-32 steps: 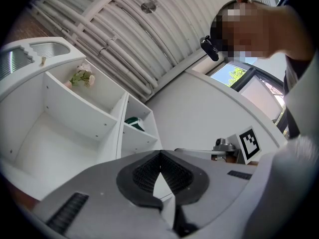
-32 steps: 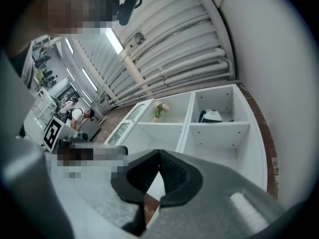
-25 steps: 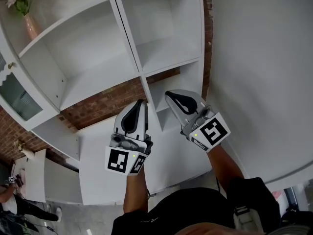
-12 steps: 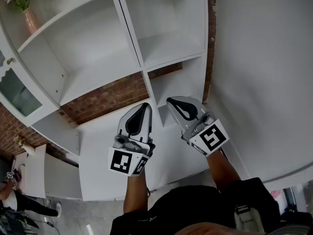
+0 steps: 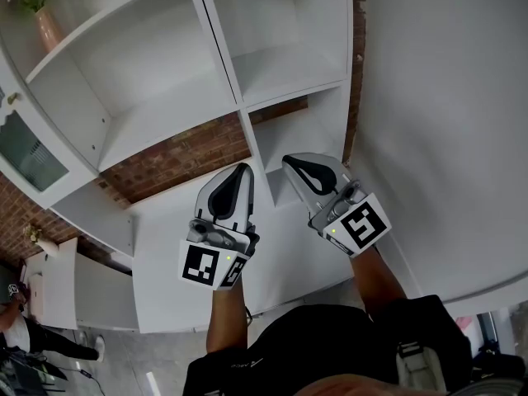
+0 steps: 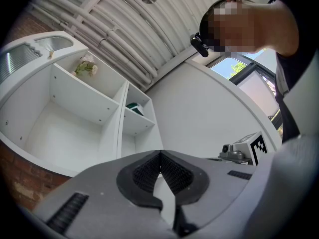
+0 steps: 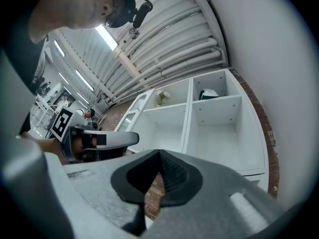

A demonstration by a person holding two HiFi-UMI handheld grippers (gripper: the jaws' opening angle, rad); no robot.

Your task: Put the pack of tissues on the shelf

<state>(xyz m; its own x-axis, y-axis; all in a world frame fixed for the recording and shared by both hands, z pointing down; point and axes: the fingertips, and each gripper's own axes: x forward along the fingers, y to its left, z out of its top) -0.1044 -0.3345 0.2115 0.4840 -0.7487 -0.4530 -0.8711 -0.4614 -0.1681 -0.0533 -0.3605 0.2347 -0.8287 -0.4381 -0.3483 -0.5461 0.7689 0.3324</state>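
Observation:
A white and green pack (image 7: 208, 93) lies in the top right compartment of the white shelf unit (image 7: 189, 118); the left gripper view shows the pack (image 6: 133, 107) in that same compartment. In the head view that compartment is cut off at the top. My left gripper (image 5: 242, 172) and right gripper (image 5: 289, 162) hang side by side in front of the shelf unit (image 5: 239, 114), at the level of its lower compartments. Both are shut with nothing between the jaws, as seen up close for the left gripper (image 6: 160, 153) and the right gripper (image 7: 159, 153).
A vase of flowers (image 5: 37, 7) stands in the top left compartment. A glass-door cabinet (image 5: 25, 155) adjoins the shelf on the left. A plain white wall (image 5: 445, 139) runs along the right. Brick wall (image 5: 177, 163) shows behind the lower shelves. A person (image 5: 16, 328) is at far lower left.
Both grippers stay shut and empty and have barely shifted. The head view has moved slightly, so the shelf sits a little differently in frame.

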